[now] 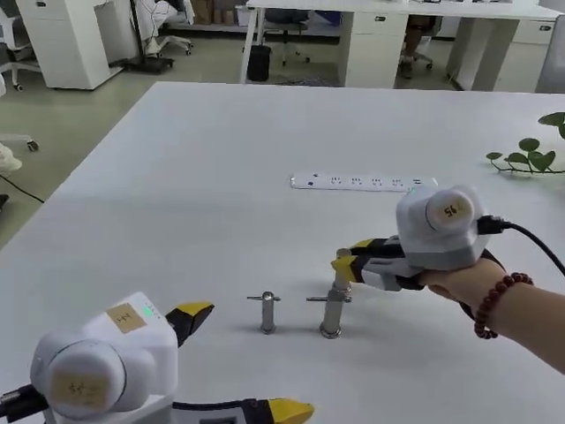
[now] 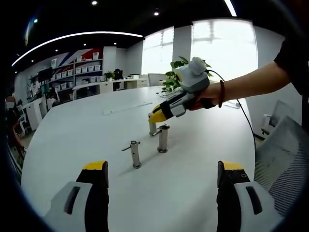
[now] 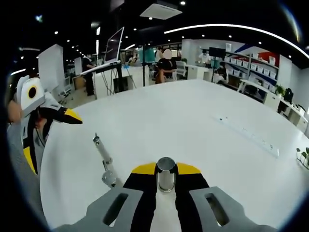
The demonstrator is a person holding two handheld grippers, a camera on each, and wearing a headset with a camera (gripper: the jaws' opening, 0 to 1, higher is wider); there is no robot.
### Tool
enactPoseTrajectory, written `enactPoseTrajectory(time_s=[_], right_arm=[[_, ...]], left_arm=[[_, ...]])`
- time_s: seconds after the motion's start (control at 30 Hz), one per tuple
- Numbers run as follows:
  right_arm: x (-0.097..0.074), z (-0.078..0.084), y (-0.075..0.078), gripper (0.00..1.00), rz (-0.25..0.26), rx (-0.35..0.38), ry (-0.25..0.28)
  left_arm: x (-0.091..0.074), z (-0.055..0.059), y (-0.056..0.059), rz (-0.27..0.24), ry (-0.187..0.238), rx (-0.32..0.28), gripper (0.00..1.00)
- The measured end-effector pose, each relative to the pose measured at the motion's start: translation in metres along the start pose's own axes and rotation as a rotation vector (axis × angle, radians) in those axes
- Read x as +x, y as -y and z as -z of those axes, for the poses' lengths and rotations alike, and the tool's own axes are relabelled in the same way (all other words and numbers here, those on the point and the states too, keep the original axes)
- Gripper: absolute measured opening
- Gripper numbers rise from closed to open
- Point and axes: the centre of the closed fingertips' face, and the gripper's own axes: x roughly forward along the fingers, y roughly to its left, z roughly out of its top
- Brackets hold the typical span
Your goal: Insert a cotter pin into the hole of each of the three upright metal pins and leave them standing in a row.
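We noted right gripper clamped on a metal pin, arm stretched level; left gripper sat low, jaws spread wide.

The right tool covers most of the third metal pin, leaving its hole unseen. In the head view, the bottom edge cuts off the left tool.

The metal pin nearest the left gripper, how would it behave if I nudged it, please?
This metal pin stands tall and narrow on a small base, so a nudge near its top would probably tip it. It looks solid metal, likely stiff and heavy for its size. Its crosswise cotter pin would probably limit rolling.
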Motion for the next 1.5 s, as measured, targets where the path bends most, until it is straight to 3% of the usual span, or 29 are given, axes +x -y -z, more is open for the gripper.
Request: enactPoseTrajectory(time_s=[0.23, 0.67, 1.13, 1.5], right_arm=[[-0.017, 0.013, 0.004, 0.08, 0.031, 0.024, -0.010], [-0.042, 0.026, -0.007, 0.08, 0.062, 0.063, -0.009], [-0.059, 0.030, -0.036, 0.08, 0.071, 0.094, 0.007], [-0.058, 0.029, -0.062, 0.08, 0.046, 0.123, 0.022]], left_arm=[[-0.004, 0.001, 0.001, -0.008, -0.007, -0.005, 0.93], [-0.012, -0.003, 0.000, -0.030, 0.009, -0.014, 0.92], [-0.021, -0.004, 0.008, -0.035, 0.003, -0.002, 0.90], [-0.023, -0.003, 0.008, -0.041, 0.005, 0.004, 0.90]])
